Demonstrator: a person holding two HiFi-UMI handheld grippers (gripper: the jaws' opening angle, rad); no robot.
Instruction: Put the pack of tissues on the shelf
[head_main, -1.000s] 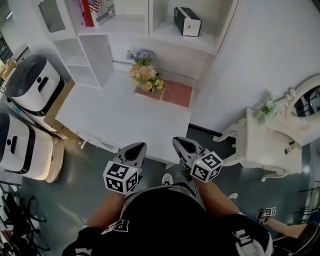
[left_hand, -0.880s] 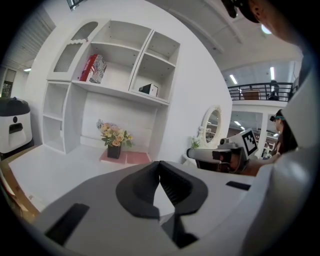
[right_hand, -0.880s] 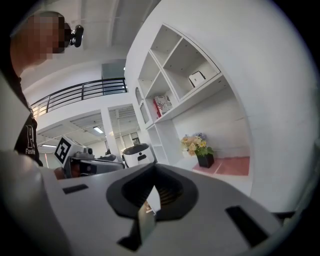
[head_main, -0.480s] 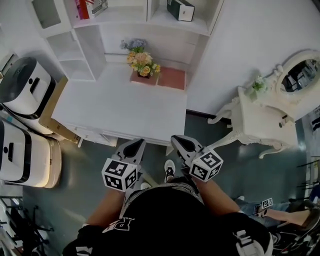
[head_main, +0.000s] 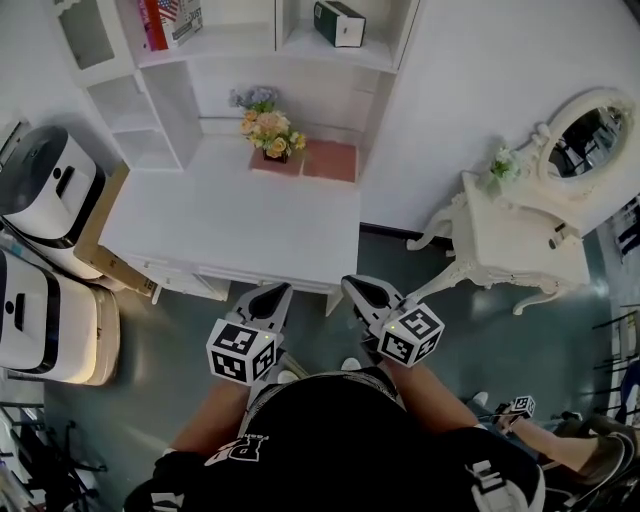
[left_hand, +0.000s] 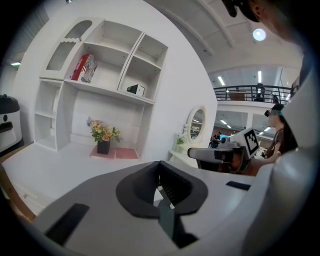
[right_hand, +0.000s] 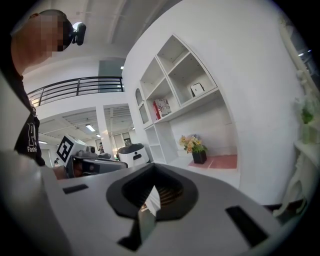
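Observation:
The pack of tissues (head_main: 338, 22), a dark box with a white end, stands on the right-hand upper shelf of the white shelf unit (head_main: 250, 50); it also shows small in the left gripper view (left_hand: 135, 90) and the right gripper view (right_hand: 197, 89). My left gripper (head_main: 268, 300) and right gripper (head_main: 362, 292) hover side by side over the floor just off the white desk's (head_main: 200, 235) near edge, well short of the shelf. Both point toward the desk with jaws shut and nothing between them. The jaws meet in the left gripper's (left_hand: 162, 192) own view and the right gripper's (right_hand: 150, 200).
A flower vase (head_main: 268, 132) and a pink mat (head_main: 330, 160) sit at the desk's back. A red book (head_main: 168, 18) leans on the left shelf. White rounded machines (head_main: 45, 190) stand at left, a white vanity table (head_main: 515, 245) with a mirror at right. Another person's arm (head_main: 545, 445) reaches in at lower right.
The whole view has drawn back from the desk: both grippers, still shut and empty, have come off the desk's front edge and now hang over the floor.

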